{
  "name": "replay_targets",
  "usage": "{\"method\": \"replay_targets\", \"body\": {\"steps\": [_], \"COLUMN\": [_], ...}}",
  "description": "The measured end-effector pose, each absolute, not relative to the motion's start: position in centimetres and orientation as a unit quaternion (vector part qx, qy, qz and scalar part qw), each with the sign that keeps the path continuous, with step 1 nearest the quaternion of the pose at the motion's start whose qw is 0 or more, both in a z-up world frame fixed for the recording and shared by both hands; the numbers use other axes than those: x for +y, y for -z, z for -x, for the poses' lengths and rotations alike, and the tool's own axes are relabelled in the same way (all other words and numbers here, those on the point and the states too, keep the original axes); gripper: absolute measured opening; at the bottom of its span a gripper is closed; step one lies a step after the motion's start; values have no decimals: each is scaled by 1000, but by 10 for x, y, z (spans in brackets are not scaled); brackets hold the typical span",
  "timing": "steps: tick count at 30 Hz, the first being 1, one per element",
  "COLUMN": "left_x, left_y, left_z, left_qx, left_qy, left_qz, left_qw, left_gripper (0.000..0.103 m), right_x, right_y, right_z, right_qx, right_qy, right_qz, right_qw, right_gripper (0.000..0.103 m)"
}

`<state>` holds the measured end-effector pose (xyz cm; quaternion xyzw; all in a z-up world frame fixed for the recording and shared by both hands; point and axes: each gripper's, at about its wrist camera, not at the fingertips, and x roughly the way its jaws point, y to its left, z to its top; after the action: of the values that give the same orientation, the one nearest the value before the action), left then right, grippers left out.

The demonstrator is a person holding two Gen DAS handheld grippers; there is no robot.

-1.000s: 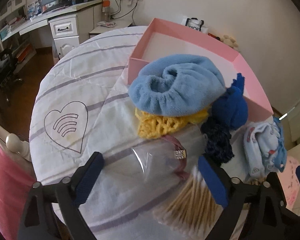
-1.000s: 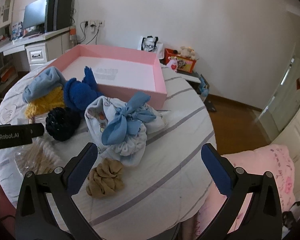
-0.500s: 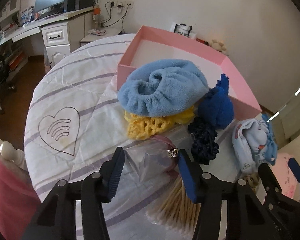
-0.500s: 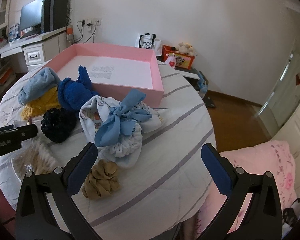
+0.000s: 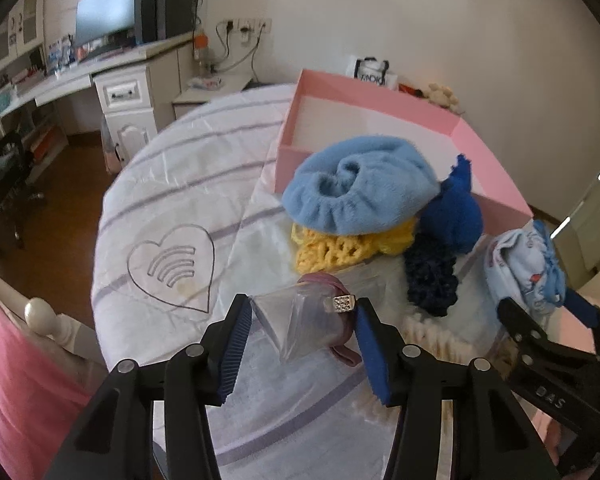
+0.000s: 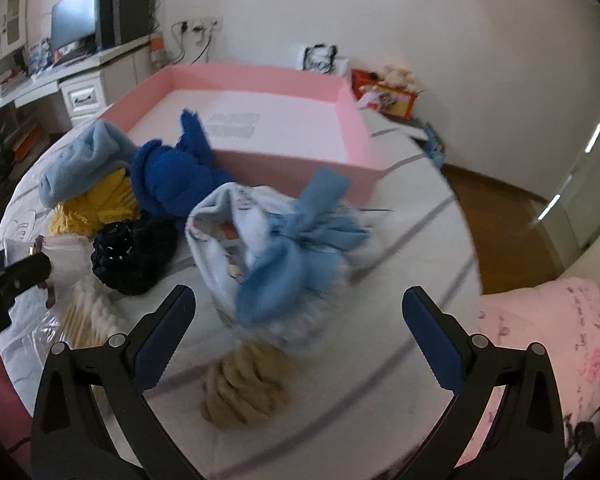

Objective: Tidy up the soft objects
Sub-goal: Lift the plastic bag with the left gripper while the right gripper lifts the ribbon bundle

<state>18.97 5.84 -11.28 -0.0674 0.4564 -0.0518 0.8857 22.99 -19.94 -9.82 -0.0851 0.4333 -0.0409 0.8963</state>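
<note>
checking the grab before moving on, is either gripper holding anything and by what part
The left gripper pinches the clear plastic bag at its near top edge, by the mauve band. The right gripper holds nothing.

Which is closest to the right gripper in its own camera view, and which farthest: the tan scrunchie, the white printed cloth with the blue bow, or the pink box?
From the right gripper:
1. Tan scrunchie, lying between its open fingers.
2. White printed cloth with the blue bow, just beyond, mid-table.
3. Pink box, at the table's far side.
</note>
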Motion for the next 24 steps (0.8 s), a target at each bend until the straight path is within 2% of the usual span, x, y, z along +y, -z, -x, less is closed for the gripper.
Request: {"method": "replay_targets", "body": {"steps": [4, 6, 7, 8, 12, 13, 15, 18, 24], "left_x": [61, 59, 60, 60, 60, 60, 61, 64, 62], "left_y": [117, 119, 120, 122, 126, 127, 125, 120, 115], "left_z": [-194, -199, -201, -202, -206, -206, -204, -202, -195], "left_qx": [456, 456, 456, 455, 443, 441, 435, 430, 428], "left_qy": [51, 50, 52, 58, 64, 63, 60, 60, 59], "left_qz": [71, 68, 69, 74, 75, 73, 73, 76, 72], "left_qw": [885, 886, 886, 885, 891, 892, 895, 898, 899], "left_gripper": [56, 63, 64, 63, 60, 59, 54, 49, 46], "right_x": [-196, -198, -200, -203, -207, -207, -210, -216, -223], "right_y": [110, 114, 114, 115, 116, 115, 114, 111, 101], "right_z": [-249, -255, -257, -259, -258, -257, -253, -249, -238], "right_qx": [447, 451, 451, 454, 454, 451, 452, 453, 444], "right_qy": [56, 55, 53, 53, 41, 41, 36, 27, 24], "right_qz": [93, 84, 77, 65, 43, 45, 34, 18, 5], "right_qw": [888, 887, 888, 887, 889, 890, 891, 891, 895], "right_gripper": [103, 100, 93, 74, 58, 57, 51, 48, 48]}}
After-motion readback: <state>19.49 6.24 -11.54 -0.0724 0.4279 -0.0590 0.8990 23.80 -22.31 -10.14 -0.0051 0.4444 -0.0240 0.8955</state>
